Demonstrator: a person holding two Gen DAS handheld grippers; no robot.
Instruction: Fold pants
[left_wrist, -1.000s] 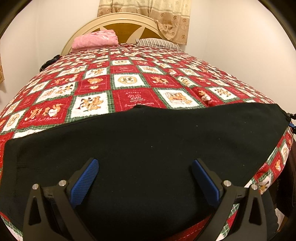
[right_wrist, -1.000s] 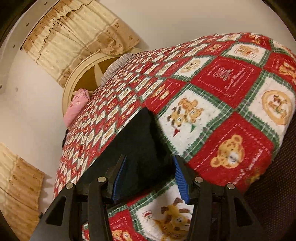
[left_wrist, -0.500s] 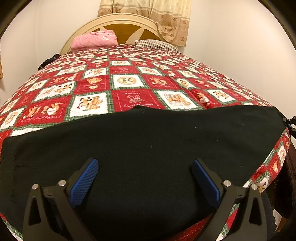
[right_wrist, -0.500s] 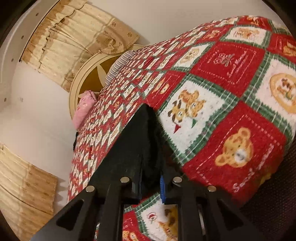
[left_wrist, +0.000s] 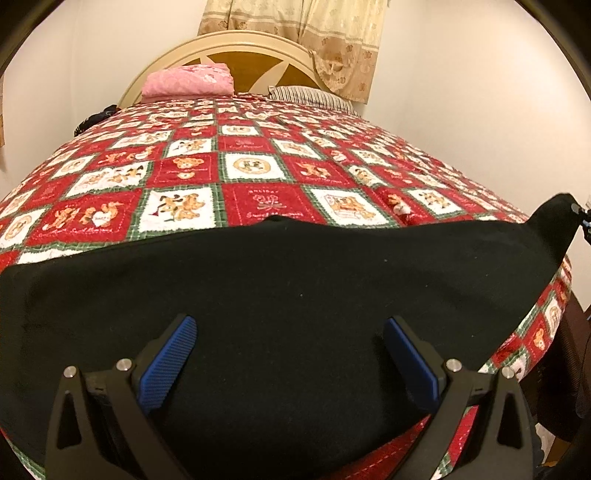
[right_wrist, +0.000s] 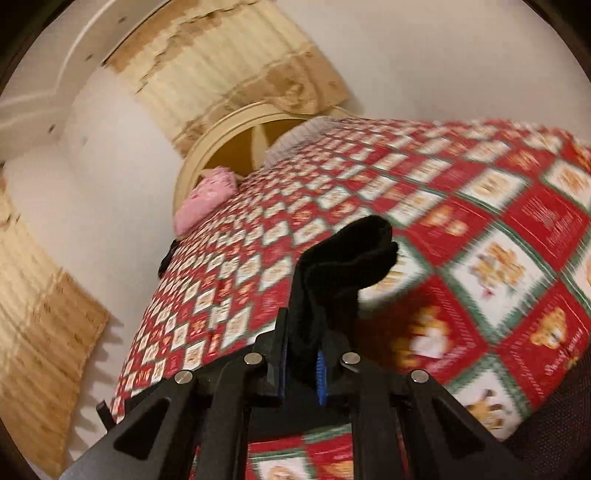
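Left wrist view: black pants (left_wrist: 295, 295) lie spread across the quilted bed (left_wrist: 255, 166), the left hand-held gripper (left_wrist: 291, 347) wide open above them. Only the right wrist view shows the right hand-held gripper (right_wrist: 301, 363) clamped on a raised pants end (right_wrist: 343, 266).

Black pants (left_wrist: 295, 295), plain, no pattern. Red and white squares with green checked edges on the quilt (left_wrist: 255, 166), with little brown teddy bears and dogs inside the squares. Pink pillow (left_wrist: 188, 79) with faint flowers. Striped pillow (left_wrist: 314, 98), brown and cream. Cream and golden-brown headboard (left_wrist: 243, 48). Pale yellow curtain (left_wrist: 295, 22) with a soft flower print. White walls (left_wrist: 461, 92). Black left claw (left_wrist: 290, 354) with blue pads (left_wrist: 168, 358).
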